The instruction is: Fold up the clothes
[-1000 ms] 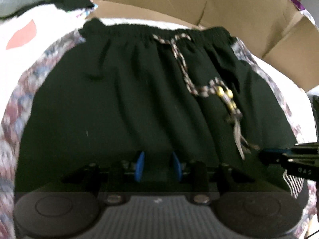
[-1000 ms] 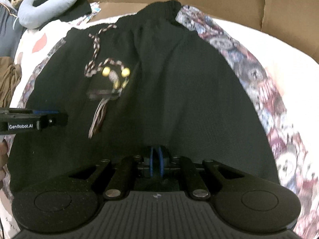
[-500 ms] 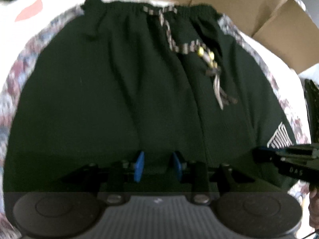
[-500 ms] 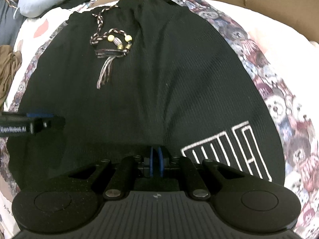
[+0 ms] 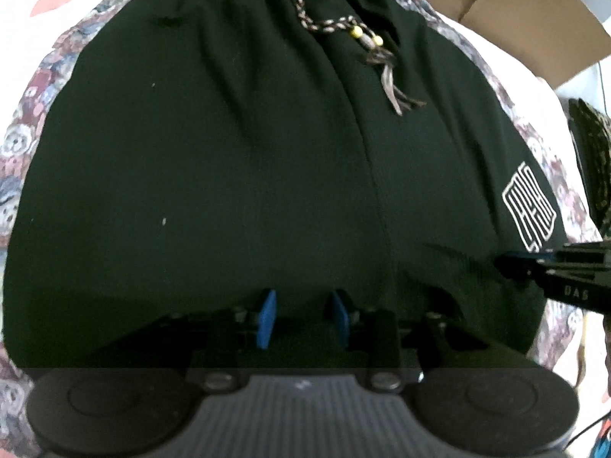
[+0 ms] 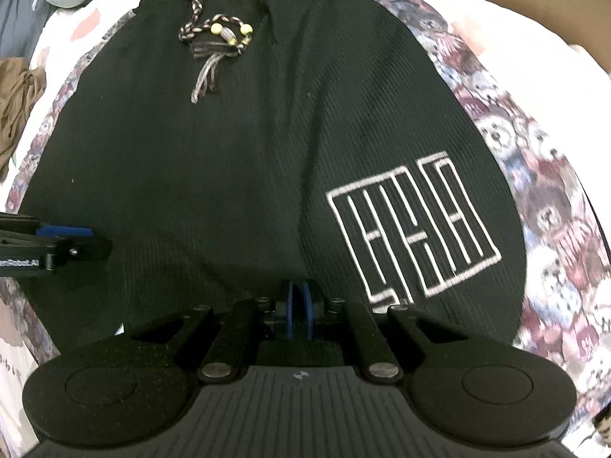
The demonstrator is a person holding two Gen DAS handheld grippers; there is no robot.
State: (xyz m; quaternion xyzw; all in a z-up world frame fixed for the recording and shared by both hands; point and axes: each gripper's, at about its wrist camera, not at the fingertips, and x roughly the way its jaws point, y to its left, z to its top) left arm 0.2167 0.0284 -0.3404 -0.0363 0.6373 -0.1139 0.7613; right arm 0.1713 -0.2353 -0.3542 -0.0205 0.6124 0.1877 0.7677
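Black shorts (image 5: 244,175) lay flat on the bear-print sheet (image 6: 550,175), waistband at the far end, braided drawstring (image 6: 214,42) on top, white logo (image 6: 412,225) near the right edge. Left gripper (image 5: 303,316) pointed down at the near hem, blue pads (image 5: 266,318) partly spread with black fabric between them; couldn't tell if they pressed on it. Right gripper (image 6: 298,311) had jaws nearly together with black cloth at the tips; a real pinch couldn't be confirmed. Cardboard box (image 5: 534,19) sat beyond the sheet.
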